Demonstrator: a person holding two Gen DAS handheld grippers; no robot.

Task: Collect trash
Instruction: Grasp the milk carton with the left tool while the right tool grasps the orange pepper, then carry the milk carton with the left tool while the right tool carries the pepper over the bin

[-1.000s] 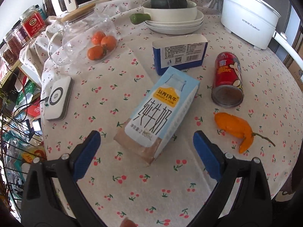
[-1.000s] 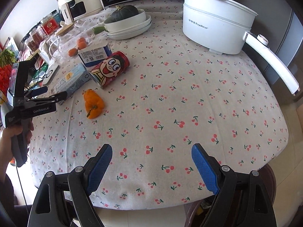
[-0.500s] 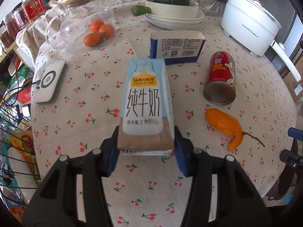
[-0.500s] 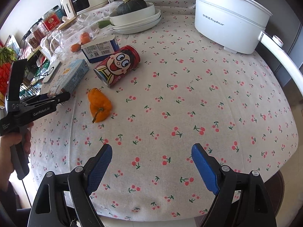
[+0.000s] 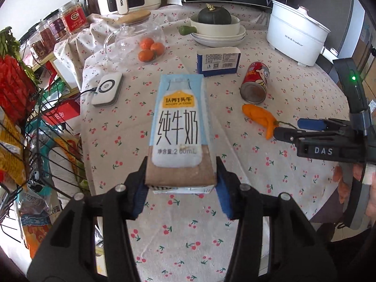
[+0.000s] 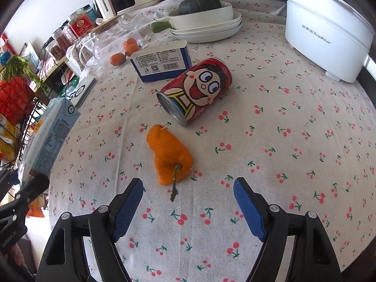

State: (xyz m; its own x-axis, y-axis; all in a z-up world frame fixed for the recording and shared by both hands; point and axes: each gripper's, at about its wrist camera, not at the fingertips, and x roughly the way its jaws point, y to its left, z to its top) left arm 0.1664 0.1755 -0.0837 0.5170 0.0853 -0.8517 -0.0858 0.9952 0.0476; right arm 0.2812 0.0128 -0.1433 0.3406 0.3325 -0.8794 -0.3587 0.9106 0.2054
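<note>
Left wrist view: the left hand-held gripper (image 5: pixel 181 184) clamped the milk carton (image 5: pixel 178 129) by its base, lifted clear of the cherry-print counter (image 5: pixel 270 176); a red can (image 5: pixel 255 83) lay at two o'clock.

Right wrist view: the right hand-held gripper (image 6: pixel 188 209), jaws just narrowing yet empty, hovered over an orange pepper (image 6: pixel 169 157) at twelve o'clock. The grip on the carton's end looked shallow; a tilt could let it slip.

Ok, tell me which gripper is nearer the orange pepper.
Right. The right gripper hangs open just short of the orange pepper, its stem between the jaws. The left gripper is off to the side, holding the milk carton.
</note>
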